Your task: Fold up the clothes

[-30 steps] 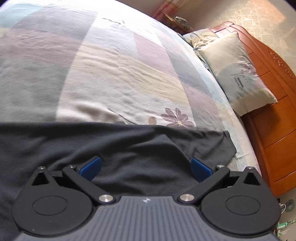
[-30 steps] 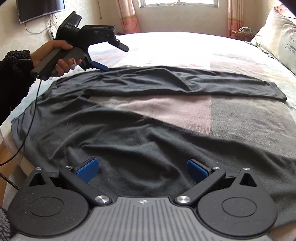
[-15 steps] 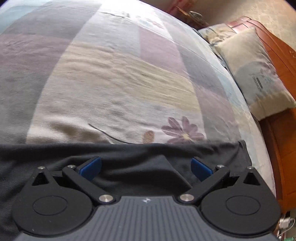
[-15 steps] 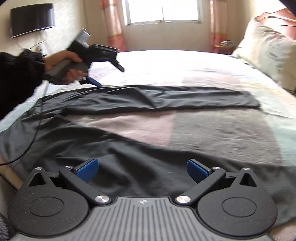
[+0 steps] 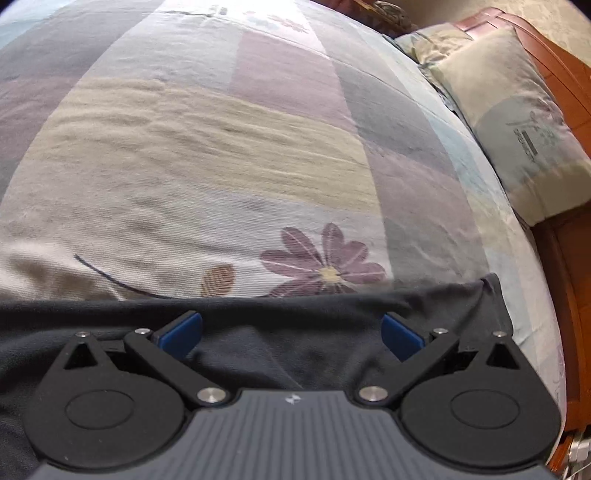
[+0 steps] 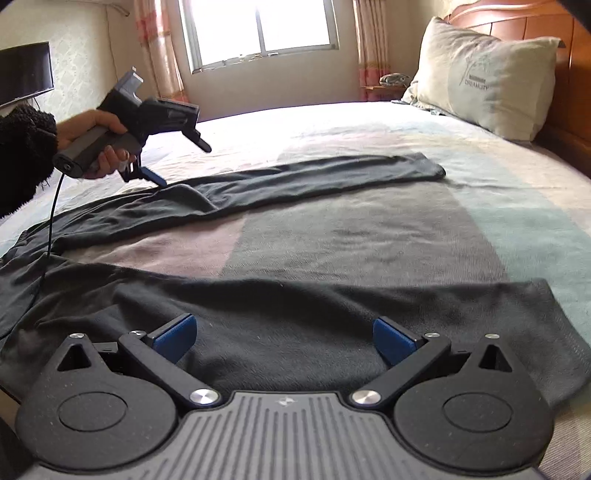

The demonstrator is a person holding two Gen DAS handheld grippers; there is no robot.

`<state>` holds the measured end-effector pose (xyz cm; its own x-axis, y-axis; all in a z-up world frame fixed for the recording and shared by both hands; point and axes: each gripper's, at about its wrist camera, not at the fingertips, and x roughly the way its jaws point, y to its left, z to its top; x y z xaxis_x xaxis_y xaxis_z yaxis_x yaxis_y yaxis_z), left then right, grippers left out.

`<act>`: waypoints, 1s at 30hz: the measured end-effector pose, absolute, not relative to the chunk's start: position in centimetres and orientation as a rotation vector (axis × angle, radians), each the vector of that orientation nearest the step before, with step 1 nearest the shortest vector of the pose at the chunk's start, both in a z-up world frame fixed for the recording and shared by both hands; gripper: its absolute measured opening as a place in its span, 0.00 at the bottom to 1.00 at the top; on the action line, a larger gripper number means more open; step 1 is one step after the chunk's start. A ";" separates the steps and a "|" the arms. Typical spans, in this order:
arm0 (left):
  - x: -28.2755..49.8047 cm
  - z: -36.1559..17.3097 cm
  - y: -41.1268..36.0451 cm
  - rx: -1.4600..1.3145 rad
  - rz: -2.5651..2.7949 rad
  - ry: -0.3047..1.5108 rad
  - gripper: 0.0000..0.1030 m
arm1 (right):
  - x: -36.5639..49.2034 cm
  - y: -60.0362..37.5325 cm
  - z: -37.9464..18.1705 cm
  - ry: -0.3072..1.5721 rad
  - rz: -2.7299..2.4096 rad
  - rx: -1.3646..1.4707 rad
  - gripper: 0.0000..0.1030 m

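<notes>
text: "DREAMCITY" | on: pillow (image 6: 484,74) | legibility: small, partly blurred | other readable text: none

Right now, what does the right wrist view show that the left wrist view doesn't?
Only the right view: the left gripper in a hand, both trouser legs, window, TV. Only the left view: a flower print beside the far leg's hem. Both: dark trousers, bedspread, pillow, headboard.
</notes>
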<state>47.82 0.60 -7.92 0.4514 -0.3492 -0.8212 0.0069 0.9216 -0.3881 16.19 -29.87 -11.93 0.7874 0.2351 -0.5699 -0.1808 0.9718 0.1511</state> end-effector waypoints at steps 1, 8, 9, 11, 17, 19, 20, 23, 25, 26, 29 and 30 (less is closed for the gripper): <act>47.7 -8.0 -0.2 -0.328 -0.240 1.086 0.99 | 16.1 -29.8 -12.0 0.623 0.226 0.082 1.00; 49.6 -9.7 -2.4 -0.302 -0.170 1.091 0.99 | 15.7 -30.5 -11.8 0.617 0.241 0.105 1.00; 49.8 -9.5 -2.7 -0.302 -0.158 1.090 0.99 | 15.7 -30.8 -11.8 0.618 0.241 0.124 1.00; 49.5 -8.8 -3.6 -0.297 -0.193 1.095 0.99 | 15.6 -31.3 -11.8 0.619 0.239 0.157 1.00; 47.7 -8.6 -8.6 -0.213 -0.370 1.134 0.99 | 15.3 -31.1 -11.8 0.625 0.229 0.131 1.00; 48.3 -9.4 -9.5 -0.190 -0.348 1.129 0.99 | 15.2 -31.0 -11.8 0.627 0.232 0.123 1.00; 48.6 -9.7 -9.8 -0.177 -0.331 1.119 0.99 | 15.2 -31.1 -11.7 0.628 0.233 0.125 1.00; 49.7 -9.5 -10.2 -0.197 -0.282 1.105 0.99 | 15.2 -31.3 -11.6 0.630 0.230 0.134 1.00; 49.0 -8.8 -10.4 -0.221 -0.284 1.102 0.99 | 15.1 -31.5 -11.6 0.629 0.227 0.145 1.00; 48.5 -8.3 -10.5 -0.233 -0.294 1.098 0.99 | 15.1 -31.6 -11.6 0.629 0.226 0.150 1.00; 45.7 -7.4 -11.6 -0.259 -0.375 1.095 0.99 | 15.0 -31.8 -11.6 0.630 0.224 0.159 1.00; 44.8 -7.5 -12.0 -0.269 -0.401 1.106 0.99 | 15.0 -31.8 -11.6 0.631 0.224 0.160 1.00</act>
